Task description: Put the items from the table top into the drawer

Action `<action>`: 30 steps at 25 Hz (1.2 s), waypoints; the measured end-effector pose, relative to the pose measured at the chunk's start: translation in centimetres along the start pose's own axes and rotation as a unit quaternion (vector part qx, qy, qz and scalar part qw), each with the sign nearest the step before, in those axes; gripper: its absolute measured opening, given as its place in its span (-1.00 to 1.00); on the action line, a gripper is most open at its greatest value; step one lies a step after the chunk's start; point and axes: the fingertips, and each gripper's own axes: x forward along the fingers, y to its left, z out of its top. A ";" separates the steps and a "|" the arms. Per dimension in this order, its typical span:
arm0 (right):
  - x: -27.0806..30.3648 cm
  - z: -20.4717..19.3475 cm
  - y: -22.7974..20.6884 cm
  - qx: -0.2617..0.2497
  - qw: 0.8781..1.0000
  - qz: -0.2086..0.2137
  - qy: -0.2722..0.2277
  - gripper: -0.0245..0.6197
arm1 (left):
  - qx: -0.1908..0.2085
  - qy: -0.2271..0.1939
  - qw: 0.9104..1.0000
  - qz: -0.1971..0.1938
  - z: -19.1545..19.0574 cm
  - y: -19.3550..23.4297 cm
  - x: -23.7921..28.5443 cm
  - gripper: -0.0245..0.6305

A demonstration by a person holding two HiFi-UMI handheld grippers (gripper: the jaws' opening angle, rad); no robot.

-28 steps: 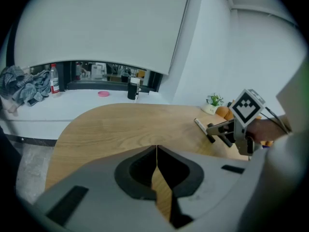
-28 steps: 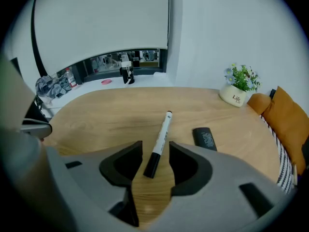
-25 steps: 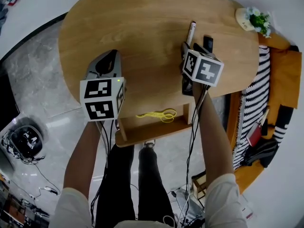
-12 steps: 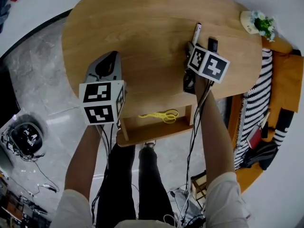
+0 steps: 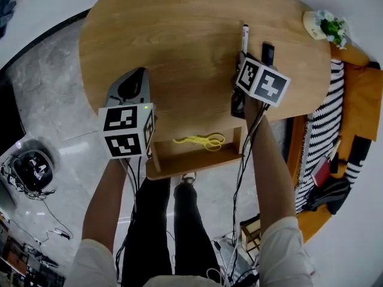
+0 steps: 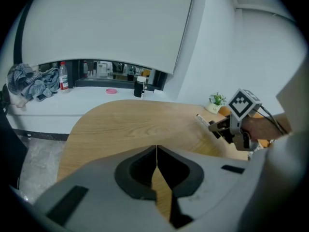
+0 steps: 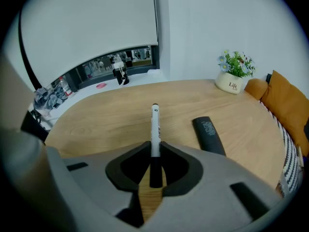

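The marker (image 7: 154,129) lies on the tabletop (image 7: 96,124), its long axis running straight away from the right hand-held gripper (image 7: 155,151). Its dark end sits between the jaws and its white barrel reaches out past the tips. Those jaws have just been closing and now look pinched on the marker. A black remote (image 7: 208,135) lies just beside it to the right, apart from it.

The open drawer (image 5: 185,167), with yellow scissors (image 5: 200,141) already in it, sits under the tabletop's near edge, so the carry is probably back toward the person.

The left hand-held gripper (image 6: 157,151) hovers at the near left edge, well apart from the marker, with its jaws together and nothing between them.
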 end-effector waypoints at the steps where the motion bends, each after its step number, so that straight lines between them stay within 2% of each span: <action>1: -0.4 -0.1 0.0 -0.006 1.000 0.001 -0.001 -0.75 | -0.001 0.000 1.000 0.001 -0.1 -0.2 -0.3 -0.89; 9: -3.5 -2.3 0.4 -0.024 1.000 0.019 0.000 -0.75 | -0.011 0.000 1.000 0.012 -2.3 -1.2 -3.6 -0.89; 15: -6.8 -5.4 1.4 -0.063 0.997 0.047 0.004 -0.75 | -0.026 0.002 0.999 0.024 -4.9 -2.2 -6.2 -0.89; 25: -12.6 -13.0 2.2 -0.111 0.989 0.101 0.007 -0.74 | -0.058 0.019 0.997 0.048 -12.8 -5.2 -12.9 -0.89; 30: -16.7 -17.5 2.6 -0.141 0.981 0.125 0.032 -0.74 | -0.084 0.018 0.994 0.068 -15.9 -7.1 -16.4 -0.89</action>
